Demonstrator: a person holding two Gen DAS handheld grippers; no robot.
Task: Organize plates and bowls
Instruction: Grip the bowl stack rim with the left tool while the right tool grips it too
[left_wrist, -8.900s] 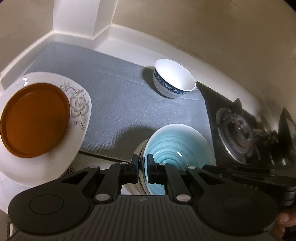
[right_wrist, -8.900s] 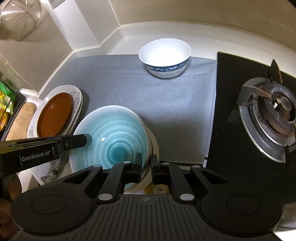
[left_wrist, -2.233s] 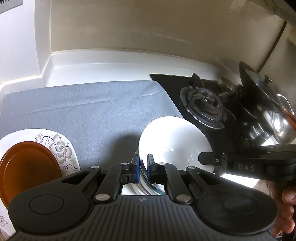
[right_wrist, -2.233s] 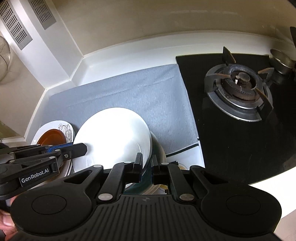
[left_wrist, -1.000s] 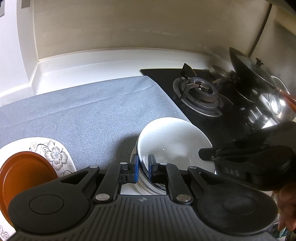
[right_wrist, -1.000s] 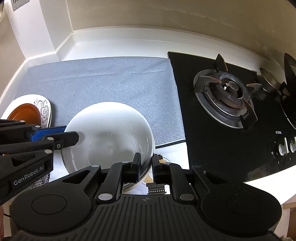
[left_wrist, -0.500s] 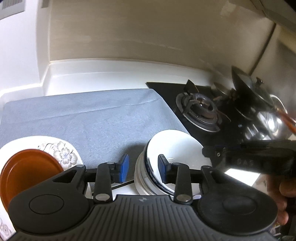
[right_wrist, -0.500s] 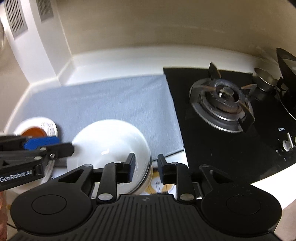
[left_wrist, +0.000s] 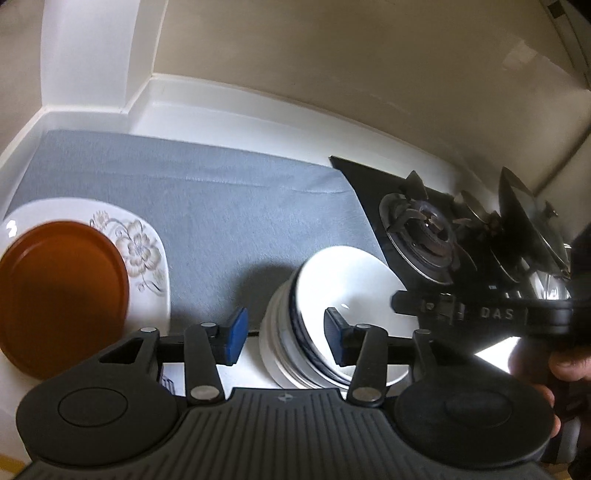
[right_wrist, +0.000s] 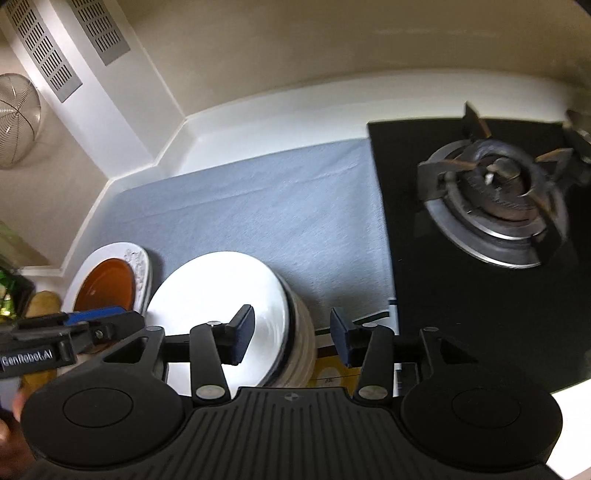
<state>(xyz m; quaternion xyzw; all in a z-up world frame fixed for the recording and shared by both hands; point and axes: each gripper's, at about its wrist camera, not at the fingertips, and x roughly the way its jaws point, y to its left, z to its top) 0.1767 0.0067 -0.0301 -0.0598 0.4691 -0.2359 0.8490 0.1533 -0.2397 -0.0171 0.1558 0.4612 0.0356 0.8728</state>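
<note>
A home kitchen. A black glass gas hob with a metal burner fills the right of the frame, set into a white counter with a grey mat. Stacked bowls and plates sit lower left; a wire strainer hangs upper left.

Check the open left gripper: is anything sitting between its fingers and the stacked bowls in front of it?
Nothing visible is. The left gripper is open, its fingers straddling the near rim of the bowl stack with no object between. The brown plate lies off to the left, and the right gripper reaches in from the right.
</note>
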